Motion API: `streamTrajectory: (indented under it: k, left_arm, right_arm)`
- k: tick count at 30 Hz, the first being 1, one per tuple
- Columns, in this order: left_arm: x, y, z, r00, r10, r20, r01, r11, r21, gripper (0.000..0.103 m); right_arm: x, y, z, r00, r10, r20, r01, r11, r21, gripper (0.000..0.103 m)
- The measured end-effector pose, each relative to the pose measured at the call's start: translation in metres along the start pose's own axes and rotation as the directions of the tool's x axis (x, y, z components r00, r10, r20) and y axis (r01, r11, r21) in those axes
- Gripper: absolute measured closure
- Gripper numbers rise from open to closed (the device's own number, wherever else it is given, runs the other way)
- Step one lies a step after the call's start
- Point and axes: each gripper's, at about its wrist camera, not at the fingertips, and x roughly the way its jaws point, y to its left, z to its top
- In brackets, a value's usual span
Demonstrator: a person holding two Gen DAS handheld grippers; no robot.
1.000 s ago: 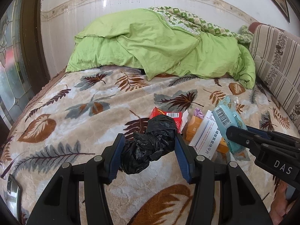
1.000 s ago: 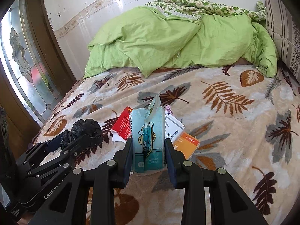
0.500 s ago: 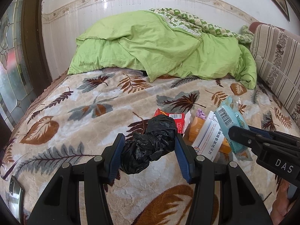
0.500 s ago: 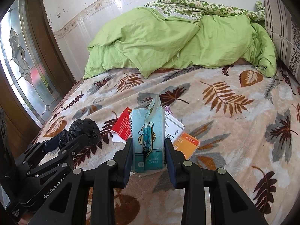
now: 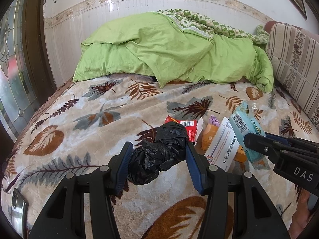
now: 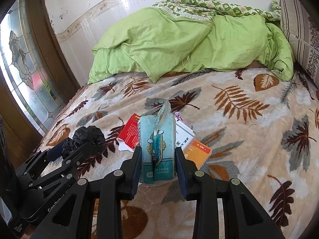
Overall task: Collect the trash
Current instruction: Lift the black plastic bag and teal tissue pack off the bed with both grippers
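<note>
Crinkled glossy plastic bag (image 5: 159, 151); plush blanket (image 5: 89, 139).

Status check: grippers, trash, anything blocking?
Left gripper shut on black bag. Right gripper shut on teal tissue pack. Red packet, white and orange boxes loose on blanket. Nothing blocking.

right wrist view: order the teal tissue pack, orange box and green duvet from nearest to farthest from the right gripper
1. Teal tissue pack: clamped between the right gripper's fingers.
2. Orange box: on the leaf blanket just right of the pack, partly under a white box.
3. Green duvet: heaped at the far end of the bed, by the wall.
</note>
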Motion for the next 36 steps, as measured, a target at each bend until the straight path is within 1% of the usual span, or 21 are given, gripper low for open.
streamTrajectory:
  k: [27, 36]
  left_arm:
    - [0.000, -0.004, 0.000, 1.000, 0.002, 0.000, -0.002, 1.000, 0.002, 0.051]
    - [-0.010, -0.005, -0.002, 1.000, -0.018, 0.004, 0.018, 1.000, 0.009, 0.051]
  right_arm:
    - [-0.002, 0.000, 0.000, 1.000, -0.013, 0.004, 0.013, 1.000, 0.006, 0.068]
    - [-0.019, -0.010, -0.001, 0.999, -0.025, 0.022, 0.024, 0.998, 0.060, 0.068]
